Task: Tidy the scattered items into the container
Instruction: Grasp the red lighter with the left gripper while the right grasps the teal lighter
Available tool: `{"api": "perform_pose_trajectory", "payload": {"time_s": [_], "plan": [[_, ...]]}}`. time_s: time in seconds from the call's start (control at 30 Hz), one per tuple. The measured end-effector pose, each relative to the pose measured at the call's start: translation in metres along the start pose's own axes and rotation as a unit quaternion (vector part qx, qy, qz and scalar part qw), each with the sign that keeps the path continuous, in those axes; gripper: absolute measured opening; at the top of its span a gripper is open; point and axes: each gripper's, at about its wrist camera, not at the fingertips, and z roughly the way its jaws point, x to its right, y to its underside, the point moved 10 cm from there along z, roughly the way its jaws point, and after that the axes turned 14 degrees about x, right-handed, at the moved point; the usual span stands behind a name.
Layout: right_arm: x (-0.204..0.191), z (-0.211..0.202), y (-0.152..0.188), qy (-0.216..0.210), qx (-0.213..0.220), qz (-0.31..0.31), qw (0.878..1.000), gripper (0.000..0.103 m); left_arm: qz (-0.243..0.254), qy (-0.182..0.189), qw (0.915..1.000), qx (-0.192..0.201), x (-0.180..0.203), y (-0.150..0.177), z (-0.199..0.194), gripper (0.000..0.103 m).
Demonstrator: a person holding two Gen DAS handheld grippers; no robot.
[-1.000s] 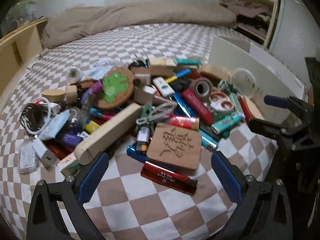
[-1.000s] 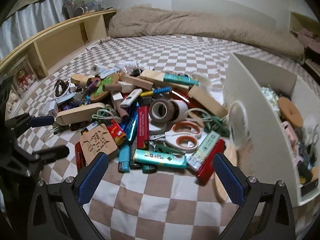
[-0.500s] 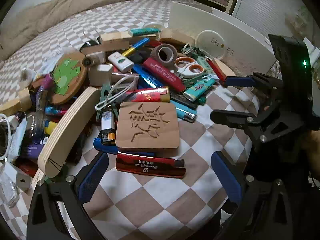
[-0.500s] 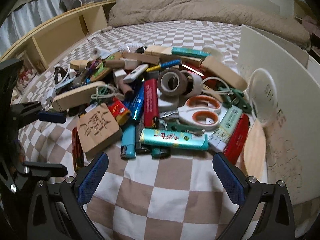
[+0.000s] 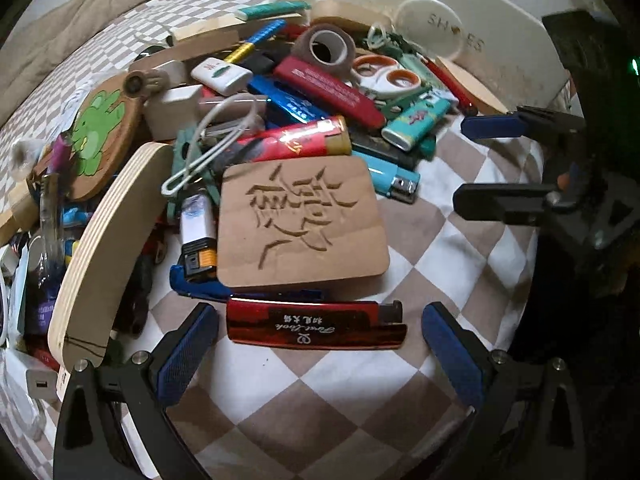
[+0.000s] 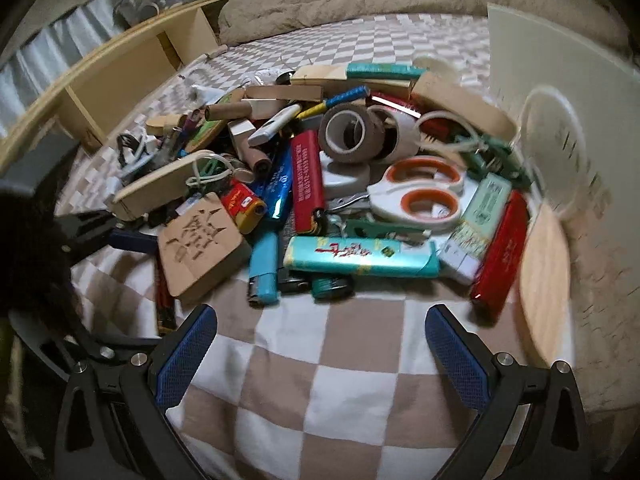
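A pile of lighters, tape rolls, scissors and wooden pieces lies on a checked bedsheet beside the white container (image 6: 560, 80). My left gripper (image 5: 320, 344) is open and low over the sheet. A dark red lighter (image 5: 316, 326) lies crosswise between its blue fingertips, just in front of a carved wooden square (image 5: 302, 220). My right gripper (image 6: 320, 344) is open over bare sheet, a little short of a teal lighter (image 6: 360, 262) and a light blue lighter (image 6: 262, 268). Each gripper appears in the other's view: the right gripper (image 5: 492, 164) and the left gripper (image 6: 124, 292).
White-and-orange scissors (image 6: 420, 196), brown tape rolls (image 6: 348, 132) and a long plywood piece (image 5: 108, 248) sit in the heap. A round wooden disc (image 6: 544, 280) leans by the container wall. A wooden shelf (image 6: 120, 80) and a beige duvet (image 6: 360, 4) border the bed.
Both grippers have dropped and closed in on the near edge of the pile. The dark red lighter now lies between the left gripper's open fingers. Nothing has been picked up.
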Motion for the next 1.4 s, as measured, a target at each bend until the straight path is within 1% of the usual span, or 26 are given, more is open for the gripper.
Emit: {"api": "perform_pose_trajectory", "payload": {"time_s": [0.17,0.2,0.23,0.33,0.4,0.47,0.57,0.67,0.8,0.93,1.03,1.1,1.23,1.27,1.3,1.33,1.4], "plan": [[-0.004,-0.001,-0.006,-0.042,0.0,0.039,0.998,0.103,-0.004,-0.006,1.0,0.001,-0.001,0.001,0.0,0.103],[-0.005,-0.002,-0.008,-0.051,0.001,0.045,0.998,0.103,-0.006,-0.008,0.9999,0.001,-0.003,0.002,-0.002,0.102],[-0.005,-0.002,-0.011,-0.053,0.003,0.047,0.997,0.103,-0.007,-0.011,0.9999,0.003,-0.004,0.002,-0.004,0.098],[-0.004,-0.002,-0.016,-0.042,0.009,0.041,0.998,0.103,-0.013,-0.014,0.9997,0.013,-0.008,0.003,-0.008,0.092],[-0.001,0.0,-0.018,-0.033,0.01,0.036,0.999,0.103,-0.017,-0.013,0.9996,0.019,-0.01,0.004,-0.01,0.089],[0.002,0.001,-0.021,-0.024,0.012,0.029,0.999,0.103,-0.021,-0.011,0.9995,0.022,-0.011,0.003,-0.012,0.084],[0.006,0.004,-0.024,-0.003,0.016,0.006,1.0,0.103,-0.028,-0.012,0.9993,0.024,-0.012,0.003,-0.015,0.084],[0.004,0.008,-0.026,-0.001,0.012,-0.014,1.0,0.103,-0.027,-0.016,0.9992,0.026,-0.022,0.001,-0.018,0.084],[0.004,0.017,-0.025,0.013,0.004,-0.043,0.999,0.103,-0.035,-0.025,0.9984,0.037,-0.016,-0.006,-0.024,0.084],[0.009,0.024,-0.024,0.026,-0.005,-0.042,0.999,0.103,-0.059,-0.036,0.9962,0.053,-0.012,-0.01,-0.033,0.084],[0.011,0.027,-0.024,0.03,-0.008,-0.042,0.999,0.103,-0.09,-0.049,0.9928,0.063,-0.014,-0.008,-0.038,0.084],[0.011,0.029,-0.024,0.035,-0.009,-0.047,0.998,0.103,-0.109,-0.066,0.9898,0.065,-0.025,0.003,-0.052,0.084],[0.011,0.03,-0.023,0.053,-0.012,-0.056,0.997,0.103,-0.164,-0.099,0.9792,0.067,-0.034,0.008,-0.049,0.084],[0.012,0.03,-0.023,0.061,-0.013,-0.059,0.996,0.102,-0.171,-0.109,0.9769,0.067,-0.037,0.008,-0.047,0.084],[0.013,0.029,-0.022,0.073,-0.014,-0.063,0.995,0.098,-0.178,-0.117,0.9745,0.069,-0.04,0.007,-0.045,0.084],[0.014,0.029,-0.021,0.079,-0.013,-0.066,0.995,0.097,-0.191,-0.122,0.9712,0.072,-0.042,0.009,-0.044,0.084],[0.017,0.027,-0.022,0.086,-0.009,-0.06,0.994,0.09,-0.212,-0.125,0.9664,0.074,-0.044,0.012,-0.042,0.084]]}}
